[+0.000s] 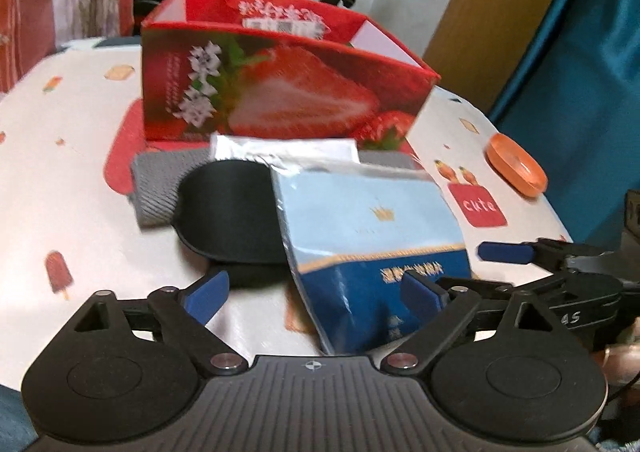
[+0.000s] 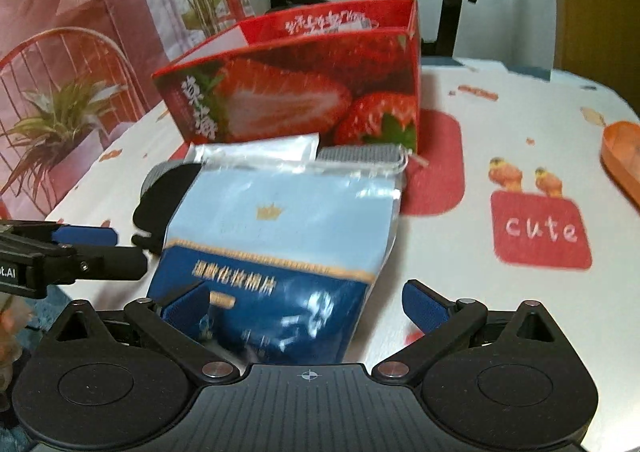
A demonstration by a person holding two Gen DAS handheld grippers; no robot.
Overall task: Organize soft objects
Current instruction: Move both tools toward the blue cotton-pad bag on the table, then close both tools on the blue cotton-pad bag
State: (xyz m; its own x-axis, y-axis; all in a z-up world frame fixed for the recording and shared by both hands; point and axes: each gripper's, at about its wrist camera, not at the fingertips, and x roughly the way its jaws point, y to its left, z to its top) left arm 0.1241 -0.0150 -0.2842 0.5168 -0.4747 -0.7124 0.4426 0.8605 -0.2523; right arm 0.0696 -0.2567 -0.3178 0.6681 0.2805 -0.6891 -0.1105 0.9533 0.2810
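Blue pads tip both grippers, each spread wide and holding nothing. From left: the left gripper [image 1: 316,292], a black pad [image 1: 228,212] on a grey cloth [image 1: 154,188], then a blue pouch [image 2: 280,236] between the right gripper's [image 2: 306,306] fingers, before the strawberry box [image 2: 296,92].

1. Illumination: even, soft indoor light in both views; source direction cannot be determined.
2. Shadows: faint and diffuse; a weak dark patch lies under the black pad [image 1: 228,212] on the tablecloth [image 1: 72,180].
3. Glare: white highlights on the glossy blue pouch [image 2: 280,236], strongest along its lower dark band and silver top edge.
4. Blur: motion smear throughout; lettering on the strawberry box [image 2: 296,92] is unreadable.
5. Distortion: strong fisheye bending at the frame edges; table rim curves markedly.
6. Colour: slightly washed, reds oversaturated.
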